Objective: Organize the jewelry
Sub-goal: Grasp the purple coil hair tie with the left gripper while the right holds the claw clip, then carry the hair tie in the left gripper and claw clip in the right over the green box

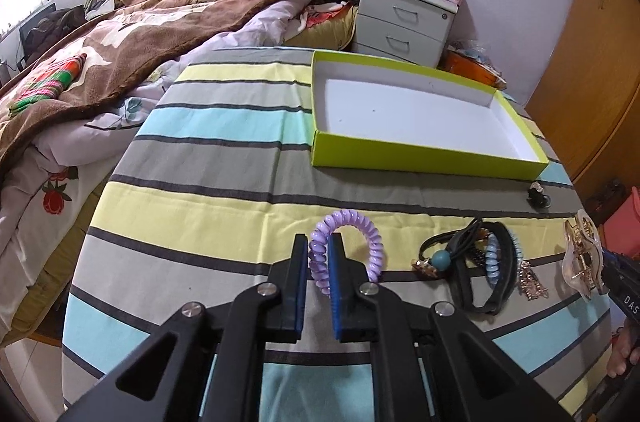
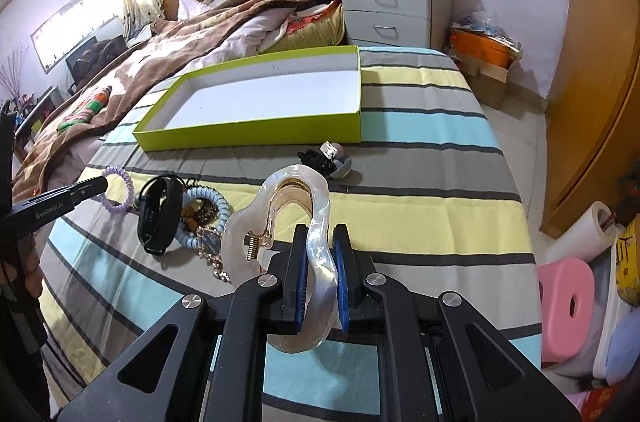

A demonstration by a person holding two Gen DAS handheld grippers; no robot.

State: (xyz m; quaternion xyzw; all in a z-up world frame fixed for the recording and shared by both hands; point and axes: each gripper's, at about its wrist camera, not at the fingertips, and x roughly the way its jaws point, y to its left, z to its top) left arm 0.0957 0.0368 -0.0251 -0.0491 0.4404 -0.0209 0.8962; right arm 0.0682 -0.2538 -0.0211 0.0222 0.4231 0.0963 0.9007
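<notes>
On the striped surface [image 1: 224, 198], both grippers already have a piece each, so the step in hand looks like carrying them over to the green box [image 1: 424, 158], which sits empty further back. L gripper [image 1: 319, 264]: fingers clamped on the purple spiral hair tie [image 1: 352, 242], pinching one side of the loop w/ the rest arching free to the right of the pads. R gripper [image 2: 322, 262]: fingers clamped on the pearly claw clip [image 2: 280, 218], gripping one edge; the spring and most of the body hang out to the left of the pads, so the hold is off-centre. To do it well, I'd lift straight up before travelling, keep the clip from swinging into the pile, clear the box wall, then let go low inside so nothing bounces out. The tie is springy and could slip if the grip eases. The pile of remaining pieces [image 2: 188, 214], incl. a black band, blue coil tie and chain, lies between the two grippers, just beside the clip; a small dark piece [image 2: 326, 158] lies apart, near the box front.
</notes>
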